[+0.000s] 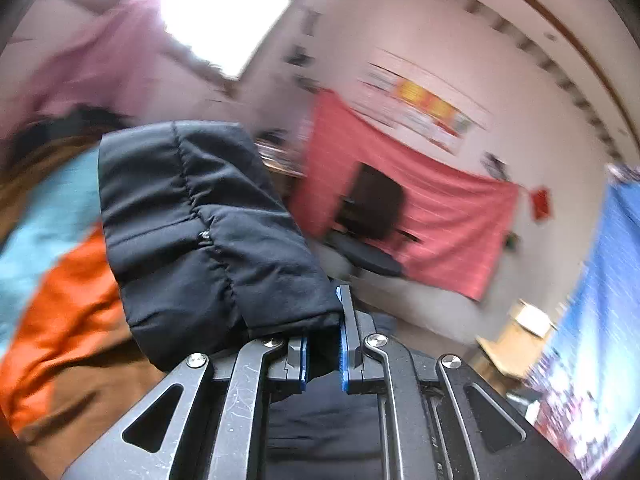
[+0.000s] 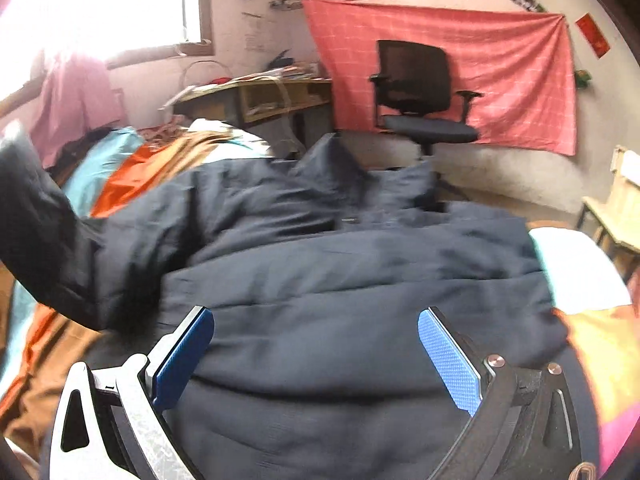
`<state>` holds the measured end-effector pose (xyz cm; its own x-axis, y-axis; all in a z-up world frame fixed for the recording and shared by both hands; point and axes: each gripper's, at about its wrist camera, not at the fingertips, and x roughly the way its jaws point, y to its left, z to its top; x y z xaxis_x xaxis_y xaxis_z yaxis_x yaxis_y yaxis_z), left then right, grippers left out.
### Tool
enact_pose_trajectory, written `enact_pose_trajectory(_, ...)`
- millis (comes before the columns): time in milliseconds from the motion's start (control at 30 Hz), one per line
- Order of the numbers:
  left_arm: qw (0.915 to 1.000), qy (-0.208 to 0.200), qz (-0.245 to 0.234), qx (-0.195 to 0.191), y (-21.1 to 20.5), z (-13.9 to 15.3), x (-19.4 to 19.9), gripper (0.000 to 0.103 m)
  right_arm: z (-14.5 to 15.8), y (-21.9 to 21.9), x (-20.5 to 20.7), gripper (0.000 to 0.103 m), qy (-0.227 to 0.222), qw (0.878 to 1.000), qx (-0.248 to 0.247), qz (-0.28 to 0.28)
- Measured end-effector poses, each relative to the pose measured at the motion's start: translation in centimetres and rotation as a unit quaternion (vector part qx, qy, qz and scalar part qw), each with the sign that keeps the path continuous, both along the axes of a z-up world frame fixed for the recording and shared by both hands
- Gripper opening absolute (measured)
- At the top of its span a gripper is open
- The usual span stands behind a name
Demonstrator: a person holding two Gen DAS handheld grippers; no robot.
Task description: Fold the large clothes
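Left gripper (image 1: 323, 354) on jacket sleeve (image 1: 208, 232)

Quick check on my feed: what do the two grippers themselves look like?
Left gripper: scratched grey metal linkage arms with round silver screws, thin blue pads. Right gripper: one silver-grey finger and one black finger, each faced with a textured blue pad. No sleeves or cables visible.

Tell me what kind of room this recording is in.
Most likely a lived-in bedroom that doubles as a study. A dark puffer jacket lies on a bed with striped bedding, a cluttered wooden desk stands under the window, and a black office chair sits before a red wall cloth.
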<state>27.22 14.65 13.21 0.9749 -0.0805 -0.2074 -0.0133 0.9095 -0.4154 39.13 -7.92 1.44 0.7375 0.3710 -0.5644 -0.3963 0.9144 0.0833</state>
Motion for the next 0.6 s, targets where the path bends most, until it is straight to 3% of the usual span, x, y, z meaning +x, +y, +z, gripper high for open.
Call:
enact_pose_trajectory(100, 0.9958, 0.017, -0.077, 0.047, -4.8, 0.4, 3.0, 0.009, 0.1, -3.7, 0.5, 0.103, 0.008, 0.999, 0.008, -0.036)
enact_pose_trajectory(167, 0.9882, 0.042, -0.127, 0.075, -8.1, -0.1, 4.8, 0.009, 0.3, -6.3, 0.8, 0.103, 0.008, 0.998, 0.018, -0.062)
enact_pose_trajectory(267, 0.9714, 0.086, -0.19, 0.113, -12.2, -1.9, 7.5, 0.009, 0.5, -9.5, 0.9, 0.103, 0.005, 0.995, 0.027, -0.093)
enact_pose_trajectory(433, 0.9335, 0.163, -0.264, 0.179, -19.0, -6.5, 10.2, 0.009, 0.6, -14.9, 1.4, 0.103, 0.007, 0.989, 0.051, -0.14)
enact_pose_trajectory(600, 0.9125, 0.215, -0.301, 0.174, -21.2, -9.8, 11.1, 0.014, -0.4, -18.5, 2.1, 0.103, 0.025, 0.983, 0.075, -0.164)
